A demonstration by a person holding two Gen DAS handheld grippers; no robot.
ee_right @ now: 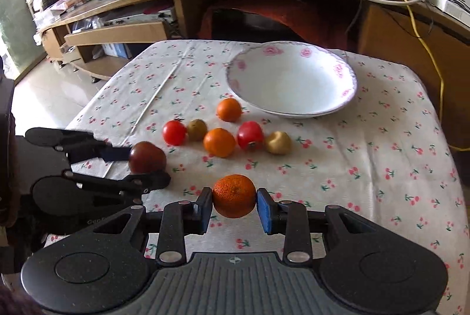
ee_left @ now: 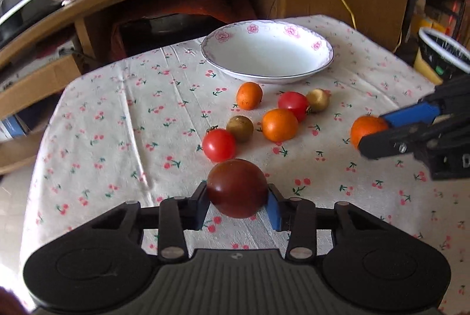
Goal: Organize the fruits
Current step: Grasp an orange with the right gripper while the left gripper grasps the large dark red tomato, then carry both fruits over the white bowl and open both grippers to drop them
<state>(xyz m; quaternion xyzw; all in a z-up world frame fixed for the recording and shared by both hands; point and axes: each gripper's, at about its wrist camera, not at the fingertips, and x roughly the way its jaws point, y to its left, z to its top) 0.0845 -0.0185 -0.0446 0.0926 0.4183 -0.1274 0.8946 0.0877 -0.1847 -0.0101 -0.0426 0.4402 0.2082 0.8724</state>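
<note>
While both grippers tilt down toward the table, each one has a fruit between its jaws. The left gripper is squeezed onto a dark red tomato, with one pad pressed on each side of it. The right gripper is closed onto a small orange mandarin, and its blue pad touches the fruit's right side.

Just past the left jaws lie six loose fruits on the cherry tablecloth. Nearest is a bright red tomato, with a brownish-green fruit touching it. Next to that, a bit to the right, sits a round orange fruit, and behind it another red tomato beside a yellowish fruit. One more small orange fruit lies farthest ahead, close to the white plate.

The plate has pink flowers on its rim and sits beyond all the loose fruit, straight ahead of the left jaws and a bit right of the right jaws. No fruit is in it.

From the right wrist, the left gripper comes in from the left side, reaching sideways with its tomato. From the left wrist, the right gripper comes in from the right side with its mandarin. The two grippers are near each other but apart.
</note>
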